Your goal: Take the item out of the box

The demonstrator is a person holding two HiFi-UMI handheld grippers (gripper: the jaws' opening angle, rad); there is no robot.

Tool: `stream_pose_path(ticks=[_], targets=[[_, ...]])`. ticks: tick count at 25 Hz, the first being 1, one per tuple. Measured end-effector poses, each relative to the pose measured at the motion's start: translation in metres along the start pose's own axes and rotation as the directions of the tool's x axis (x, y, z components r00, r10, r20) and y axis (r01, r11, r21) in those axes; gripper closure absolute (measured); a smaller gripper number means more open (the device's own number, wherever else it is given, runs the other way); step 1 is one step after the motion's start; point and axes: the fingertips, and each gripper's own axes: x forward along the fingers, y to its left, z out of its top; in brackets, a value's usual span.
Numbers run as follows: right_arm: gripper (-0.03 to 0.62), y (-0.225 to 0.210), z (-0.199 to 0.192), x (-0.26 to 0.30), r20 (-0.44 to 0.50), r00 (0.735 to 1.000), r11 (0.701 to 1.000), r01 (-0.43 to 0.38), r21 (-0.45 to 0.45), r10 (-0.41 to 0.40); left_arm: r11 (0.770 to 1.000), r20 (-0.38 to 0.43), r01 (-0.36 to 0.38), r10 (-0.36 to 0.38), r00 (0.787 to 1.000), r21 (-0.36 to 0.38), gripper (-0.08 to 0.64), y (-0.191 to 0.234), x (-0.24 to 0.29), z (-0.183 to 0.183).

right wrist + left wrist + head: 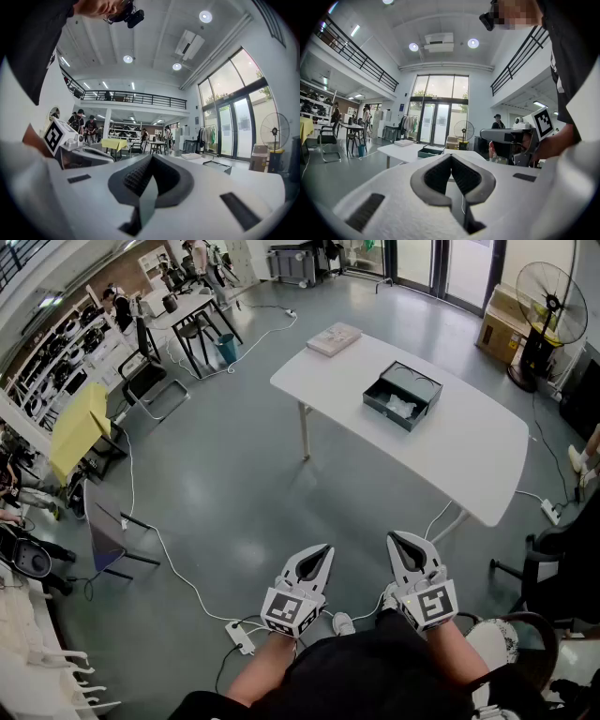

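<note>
A dark open box [403,395] sits on the white table [469,456] well ahead of me, with a white crumpled item [399,407] inside it. The box also shows small and far off in the left gripper view [431,150] and the right gripper view [216,164]. My left gripper [323,549] and right gripper [394,538] are held side by side close to my body, far short of the table. Both point level toward it, jaws shut and empty [451,157] [151,158].
A flat pale box [334,338] lies at the table's far corner. Cables and a power strip [239,637] run over the grey floor between me and the table. A standing fan [551,296] and cardboard boxes [502,320] are at the back right, a dark chair [562,549] on the right.
</note>
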Motion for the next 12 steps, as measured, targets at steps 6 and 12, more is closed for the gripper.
stream_pose_path(ticks=[6,12], targets=[[0.588,-0.006,-0.004,0.008,-0.004,1.0,1.0,0.005,-0.001,-0.005,1.0,0.003,0.001,-0.001,1.0,0.0,0.549,0.006,0.009,0.0],[0.588,-0.026,-0.006,0.014,-0.027,0.999,1.0,0.024,-0.014,-0.024,1.0,-0.004,-0.006,0.006,1.0,0.016,0.549,0.006,0.027,0.003]])
